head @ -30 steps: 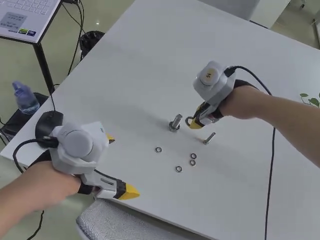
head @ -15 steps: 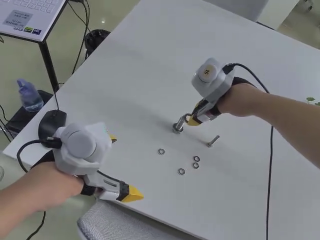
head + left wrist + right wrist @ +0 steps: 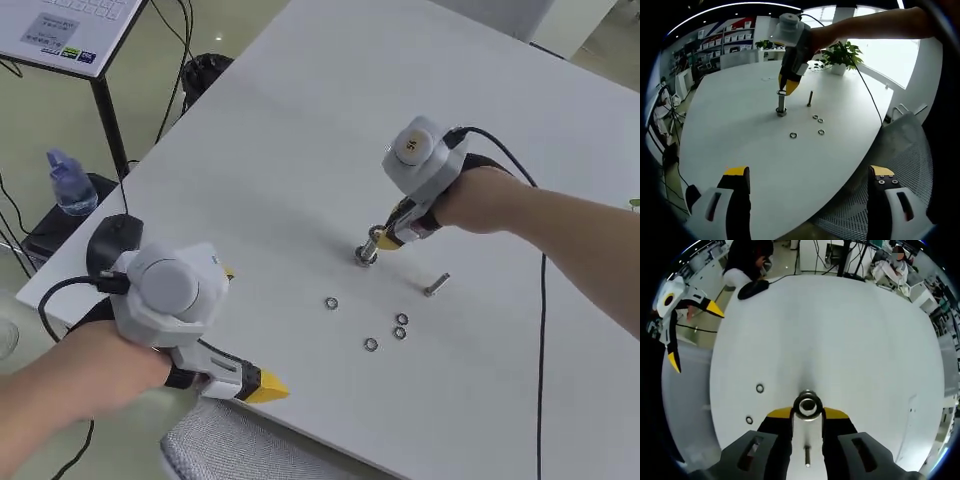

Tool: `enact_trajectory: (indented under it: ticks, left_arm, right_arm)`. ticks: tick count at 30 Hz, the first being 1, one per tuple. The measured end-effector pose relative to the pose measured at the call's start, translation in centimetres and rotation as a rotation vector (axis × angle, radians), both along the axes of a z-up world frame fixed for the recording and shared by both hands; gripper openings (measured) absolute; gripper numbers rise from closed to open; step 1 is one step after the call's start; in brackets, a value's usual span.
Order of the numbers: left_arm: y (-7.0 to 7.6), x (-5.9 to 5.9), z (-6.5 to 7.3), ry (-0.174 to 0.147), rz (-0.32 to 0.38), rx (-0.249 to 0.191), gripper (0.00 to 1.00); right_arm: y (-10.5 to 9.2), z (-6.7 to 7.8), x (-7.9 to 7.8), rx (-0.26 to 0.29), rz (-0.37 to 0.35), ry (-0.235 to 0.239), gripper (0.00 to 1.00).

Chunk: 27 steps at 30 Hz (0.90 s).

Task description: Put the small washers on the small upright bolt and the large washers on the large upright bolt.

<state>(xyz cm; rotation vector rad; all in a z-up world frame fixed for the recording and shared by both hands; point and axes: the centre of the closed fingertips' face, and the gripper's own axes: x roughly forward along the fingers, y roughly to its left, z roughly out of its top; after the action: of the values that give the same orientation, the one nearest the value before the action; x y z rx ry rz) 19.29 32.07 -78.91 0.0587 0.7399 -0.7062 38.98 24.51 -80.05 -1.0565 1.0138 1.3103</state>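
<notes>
- Your right hand-held gripper clamps a large washer at the top of the large upright bolt.
- The small bolt stands near; four small washers lie loose on the bench.
- Your left hand-held gripper hangs released at the bench edge.

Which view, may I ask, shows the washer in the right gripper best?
The right gripper view: the washer sits close and face-on, held by the right gripper. The head view shows it small at the gripper tips over the large bolt; the left gripper view shows it distant and edge-on.
</notes>
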Motion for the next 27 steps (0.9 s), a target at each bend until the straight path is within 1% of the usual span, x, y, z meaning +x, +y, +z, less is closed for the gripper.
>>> enact_trajectory:
  ticks: [1,5,7,9,14,17,23,27]
  left_arm:
    - [0.0,-0.1,-0.1,0.003,-0.001,0.002,0.98]
    - [0.0,-0.2,-0.2,0.006,-0.003,-0.001,0.98]
    - [0.1,-0.2,-0.2,0.008,-0.002,0.0,0.97]
    - [0.2,-0.2,-0.2,0.008,0.0,0.002,0.96]
    - [0.4,-0.3,-0.3,0.011,0.004,0.002,0.95]
    - [0.7,-0.3,-0.4,0.012,0.007,0.0,0.94]
    - [0.8,0.0,-0.5,0.016,0.007,0.0,0.94]
    - [0.8,0.1,-0.6,0.019,0.007,-0.002,0.93]
  right_arm:
    - [0.0,-0.1,-0.1,-0.001,-0.002,0.006,0.21]
    - [0.1,-0.4,-0.4,-0.013,0.006,0.007,0.21]
    - [0.1,-0.5,-0.3,-0.017,0.009,0.001,0.21]
    - [0.1,-0.8,0.0,-0.018,0.012,0.003,0.21]
    - [0.2,-1.0,0.1,-0.024,0.013,0.005,0.21]
    - [0.3,-1.4,0.5,-0.029,0.014,0.006,0.21]
    - [0.3,-1.9,0.6,-0.035,0.021,0.009,0.21]
    - [0.2,-2.2,0.2,-0.043,0.033,0.009,0.21]
